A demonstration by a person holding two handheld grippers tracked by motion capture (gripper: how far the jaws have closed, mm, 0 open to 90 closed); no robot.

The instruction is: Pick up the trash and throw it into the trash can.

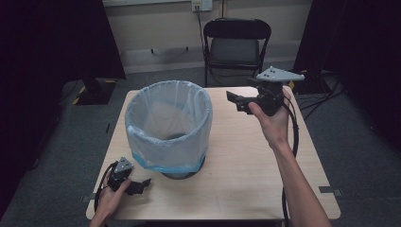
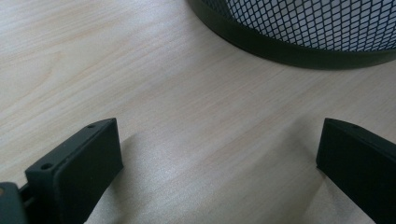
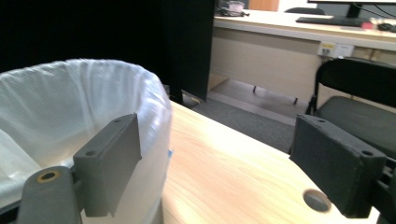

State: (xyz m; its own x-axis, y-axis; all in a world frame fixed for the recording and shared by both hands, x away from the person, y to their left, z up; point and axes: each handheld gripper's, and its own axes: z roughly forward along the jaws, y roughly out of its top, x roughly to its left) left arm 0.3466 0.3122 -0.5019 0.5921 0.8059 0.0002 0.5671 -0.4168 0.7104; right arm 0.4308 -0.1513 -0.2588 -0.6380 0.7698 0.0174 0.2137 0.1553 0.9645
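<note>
A black mesh bin (image 1: 169,127) lined with a clear plastic bag stands on the left half of the wooden table (image 1: 236,175). My left gripper (image 1: 144,184) rests on the table at the front left corner, just in front of the bin. Its jaws stand open over bare wood in the left gripper view (image 2: 219,149), with the bin's mesh base (image 2: 303,28) ahead. My right gripper (image 1: 234,101) is held above the table to the right of the bin and points at it. Its jaws are open and empty (image 3: 219,154), with the bag's rim (image 3: 60,107) just ahead on the left.
A black folding chair (image 1: 236,45) stands behind the table's far edge. Cables (image 1: 326,94) lie on the grey floor at the right. Dark curtains hang on both sides. A small round hole (image 3: 316,199) sits in the tabletop near the right gripper.
</note>
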